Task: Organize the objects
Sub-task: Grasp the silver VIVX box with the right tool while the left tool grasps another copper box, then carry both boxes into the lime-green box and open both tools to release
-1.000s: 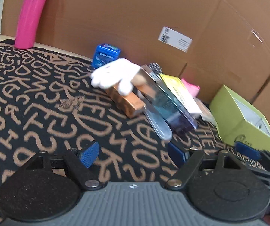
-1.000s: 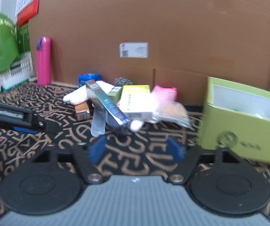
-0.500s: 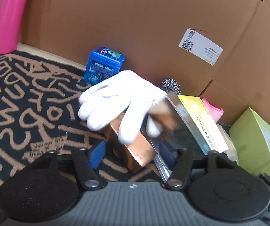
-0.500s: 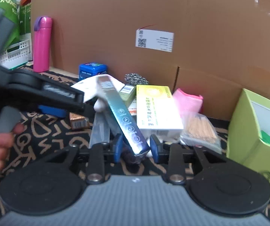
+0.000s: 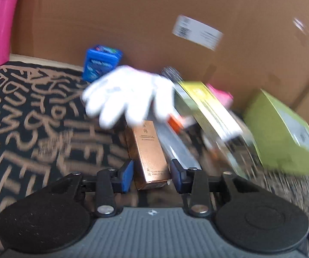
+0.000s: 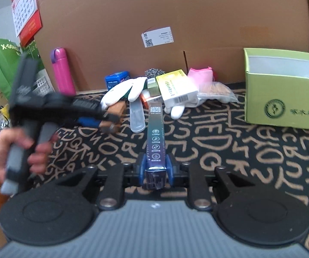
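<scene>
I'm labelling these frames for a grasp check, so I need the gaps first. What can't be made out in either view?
- Left wrist view: print on the slim copper carton is motion-blurred; white fabric glove covers its far end.
- Left wrist view: whether the left claw pads press that carton.
- Right wrist view: contents of the lime-green open cardboard box, hidden by its front wall.

One pink bottle (image 6: pixel 62 71), one blue packet (image 6: pixel 116 80) and one green box (image 6: pixel 283 92) stand here. Two white gloves (image 6: pixel 122 91) lie among several small cartons
</scene>
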`<state>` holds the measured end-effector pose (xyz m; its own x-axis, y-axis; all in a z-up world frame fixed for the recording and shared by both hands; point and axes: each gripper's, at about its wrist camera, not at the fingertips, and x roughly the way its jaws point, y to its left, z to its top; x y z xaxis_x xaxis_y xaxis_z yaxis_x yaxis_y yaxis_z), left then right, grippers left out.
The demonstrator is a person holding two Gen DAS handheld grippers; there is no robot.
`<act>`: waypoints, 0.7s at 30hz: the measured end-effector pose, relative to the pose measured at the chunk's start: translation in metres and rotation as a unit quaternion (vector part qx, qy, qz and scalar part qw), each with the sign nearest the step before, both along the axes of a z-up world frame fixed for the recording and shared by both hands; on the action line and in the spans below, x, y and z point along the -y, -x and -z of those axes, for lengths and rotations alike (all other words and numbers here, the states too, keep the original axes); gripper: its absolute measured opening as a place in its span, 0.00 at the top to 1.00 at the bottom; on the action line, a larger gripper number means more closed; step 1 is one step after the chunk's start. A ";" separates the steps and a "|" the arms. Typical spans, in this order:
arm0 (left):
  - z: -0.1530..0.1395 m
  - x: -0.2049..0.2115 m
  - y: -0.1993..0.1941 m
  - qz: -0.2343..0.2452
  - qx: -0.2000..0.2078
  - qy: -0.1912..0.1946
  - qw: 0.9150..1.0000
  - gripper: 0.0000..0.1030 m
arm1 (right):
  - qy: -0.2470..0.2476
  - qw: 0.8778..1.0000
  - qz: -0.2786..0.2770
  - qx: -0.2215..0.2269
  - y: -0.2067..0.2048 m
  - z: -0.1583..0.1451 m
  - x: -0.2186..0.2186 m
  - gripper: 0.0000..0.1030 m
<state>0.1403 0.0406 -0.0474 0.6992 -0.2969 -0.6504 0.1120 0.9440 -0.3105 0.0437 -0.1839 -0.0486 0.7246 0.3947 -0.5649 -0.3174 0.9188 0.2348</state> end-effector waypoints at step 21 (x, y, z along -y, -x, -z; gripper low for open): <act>0.010 0.010 0.058 0.035 0.004 -0.047 0.998 0.43 | 0.138 0.990 0.028 0.025 -0.044 0.023 -0.029 0.59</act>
